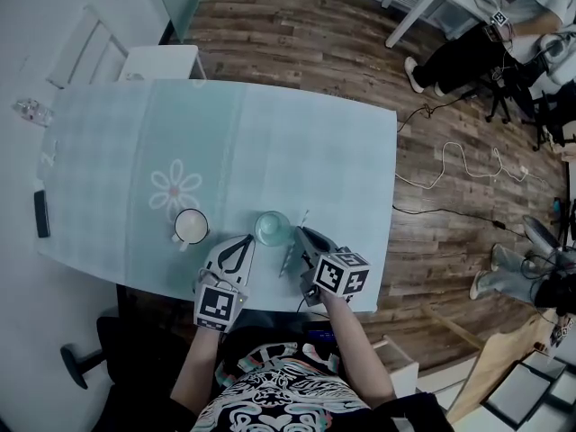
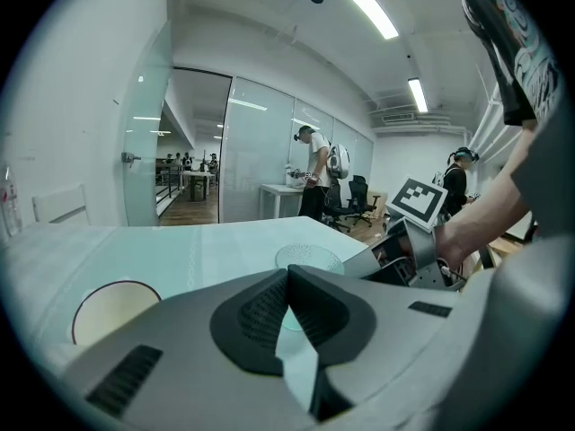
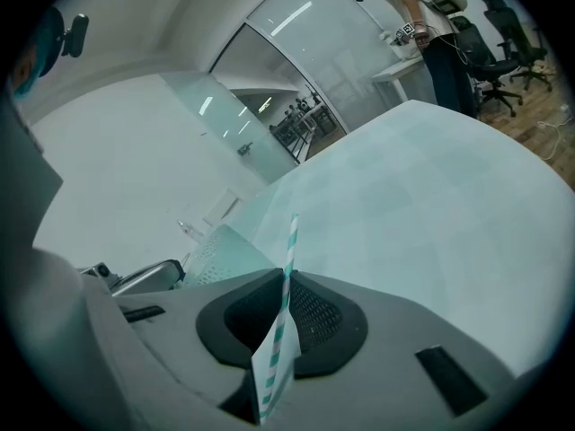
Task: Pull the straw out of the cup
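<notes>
A clear glass cup (image 1: 272,228) stands near the table's front edge, with a white mug (image 1: 191,227) to its left. My right gripper (image 1: 302,235) is just right of the cup and is shut on a teal-and-white striped straw (image 3: 287,263). The straw's tip pokes up past the jaws, apart from the cup (image 3: 218,254) on its left. In the head view the straw (image 1: 304,217) is a thin line beside the cup. My left gripper (image 1: 248,239) rests low between mug and cup, jaws shut with nothing in them. Its view shows the cup (image 2: 308,257) ahead and the mug (image 2: 112,308) at left.
The table (image 1: 315,142) has a pale blue checked cloth with a flower print. A black device (image 1: 41,213) lies at its left edge, and a white chair (image 1: 99,52) stands beyond. Cables (image 1: 459,165) trail over the wood floor at right, near a seated person (image 1: 504,34).
</notes>
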